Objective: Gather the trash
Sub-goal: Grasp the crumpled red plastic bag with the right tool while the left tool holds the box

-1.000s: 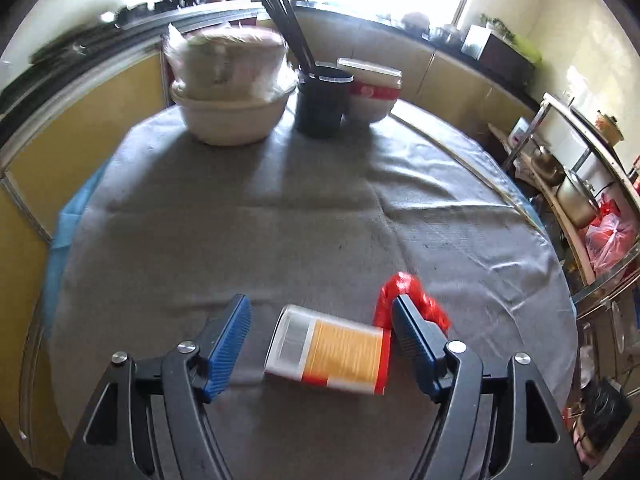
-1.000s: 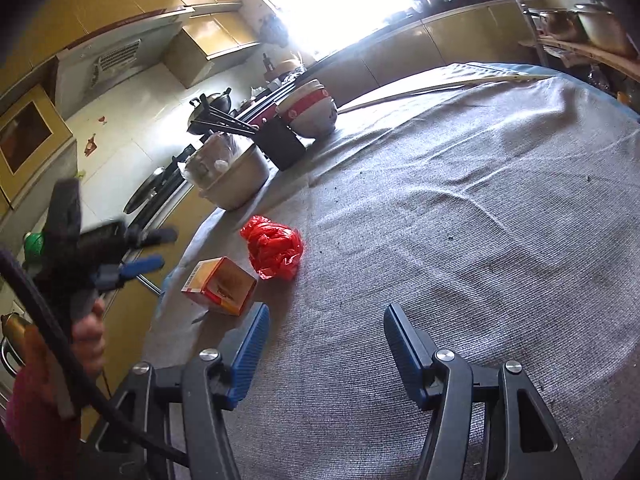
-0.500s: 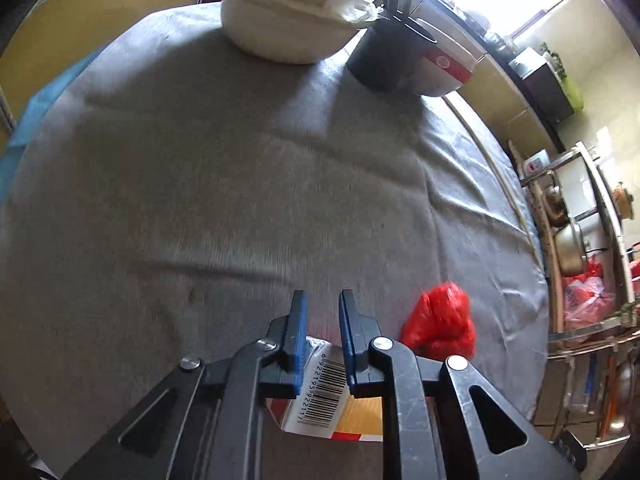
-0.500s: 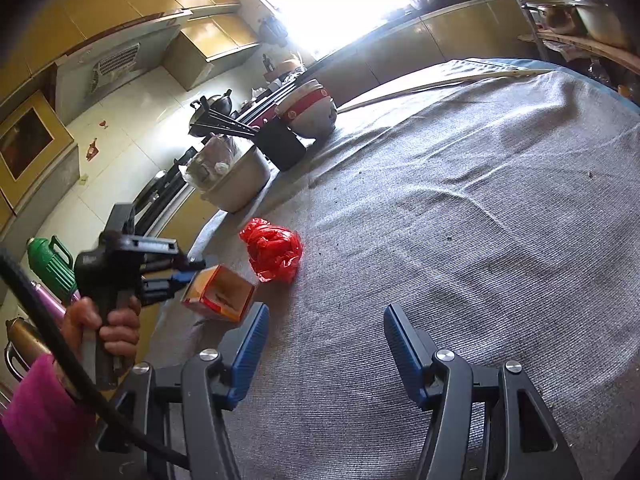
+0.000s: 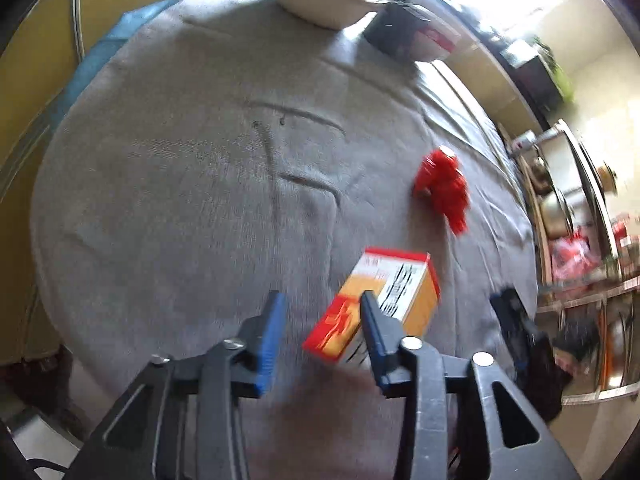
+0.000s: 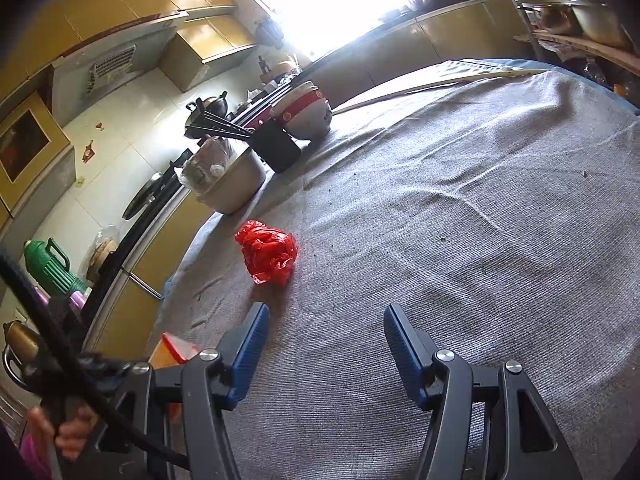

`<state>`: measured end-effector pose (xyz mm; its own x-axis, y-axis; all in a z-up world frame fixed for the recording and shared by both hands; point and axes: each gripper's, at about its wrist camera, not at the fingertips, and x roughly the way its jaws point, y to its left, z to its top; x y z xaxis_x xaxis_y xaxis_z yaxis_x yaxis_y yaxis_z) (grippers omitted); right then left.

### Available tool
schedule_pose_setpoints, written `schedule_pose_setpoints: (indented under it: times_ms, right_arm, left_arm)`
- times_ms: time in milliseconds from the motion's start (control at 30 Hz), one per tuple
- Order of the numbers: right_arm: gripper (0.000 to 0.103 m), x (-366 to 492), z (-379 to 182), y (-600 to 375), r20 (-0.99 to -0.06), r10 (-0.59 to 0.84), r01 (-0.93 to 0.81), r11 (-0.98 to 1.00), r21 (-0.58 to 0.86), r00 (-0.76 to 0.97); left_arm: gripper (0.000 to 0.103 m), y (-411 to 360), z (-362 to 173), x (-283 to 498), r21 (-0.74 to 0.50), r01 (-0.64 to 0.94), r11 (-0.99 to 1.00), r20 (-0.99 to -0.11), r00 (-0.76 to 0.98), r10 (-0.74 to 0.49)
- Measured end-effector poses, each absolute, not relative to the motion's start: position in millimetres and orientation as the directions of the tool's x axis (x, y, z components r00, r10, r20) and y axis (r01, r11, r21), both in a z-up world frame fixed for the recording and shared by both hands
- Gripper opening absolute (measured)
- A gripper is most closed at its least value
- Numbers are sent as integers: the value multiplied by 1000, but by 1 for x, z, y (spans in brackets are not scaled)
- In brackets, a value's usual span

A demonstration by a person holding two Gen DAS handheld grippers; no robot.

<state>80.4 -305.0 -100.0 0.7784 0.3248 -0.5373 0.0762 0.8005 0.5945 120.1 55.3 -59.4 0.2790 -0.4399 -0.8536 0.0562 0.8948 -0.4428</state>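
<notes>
An orange and red carton (image 5: pixel 384 296) is tilted and blurred just past my left gripper (image 5: pixel 320 320), beyond and to the right of its right finger, not between the jaws, which stand open. Whether the carton touches the cloth I cannot tell. Its corner also shows in the right wrist view (image 6: pixel 176 350), behind the right gripper's left finger. A crumpled red plastic bag (image 5: pixel 444 188) lies on the grey tablecloth (image 5: pixel 200 160); it also shows in the right wrist view (image 6: pixel 268 252). My right gripper (image 6: pixel 324 340) is open and empty, low over the cloth just short of the bag.
At the table's far edge stand a cream bowl with a wrapped item (image 6: pixel 232 176), a black holder with chopsticks (image 6: pixel 276 144) and a red-and-white bowl (image 6: pixel 306 114). A metal rack with pots (image 5: pixel 568 200) stands to the right. A green thermos (image 6: pixel 50 266) sits on the counter.
My left gripper, shut on the carton half a second ago, has opened and pulled back toward the table's edge; the carton is out of the jaws, tilted at the right finger. The right gripper stayed still.
</notes>
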Motion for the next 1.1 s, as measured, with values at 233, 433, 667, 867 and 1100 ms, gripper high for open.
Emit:
schedule_pose_setpoints:
  times_ms: [233,433,667,867,1100]
  right_arm:
    - [63,81,-100,-305,-541,317,83,803,590,779]
    - [63,79,-100,-306,-541,312,89,802,591,781]
    - [63,80,-101,-306,-549,310,93,805,586,776]
    - [63,81,-101,-304,-560,301,102,811,576,772]
    - [63,88,-88,-294,-564,298,73,837,542,770]
  left_arm:
    - [64,28,-24,103,-335,219,917,-799,450,-399]
    - [70,0,-30,106,-212,302,929,-811,476,-339]
    - [70,0,-58,102,-219,302,928,-834,436,-338]
    - [69,-1,-58,97,-232,318,919,-808,462,-364]
    - [53,7,-60,95,-268,309,913,-793,468,-391]
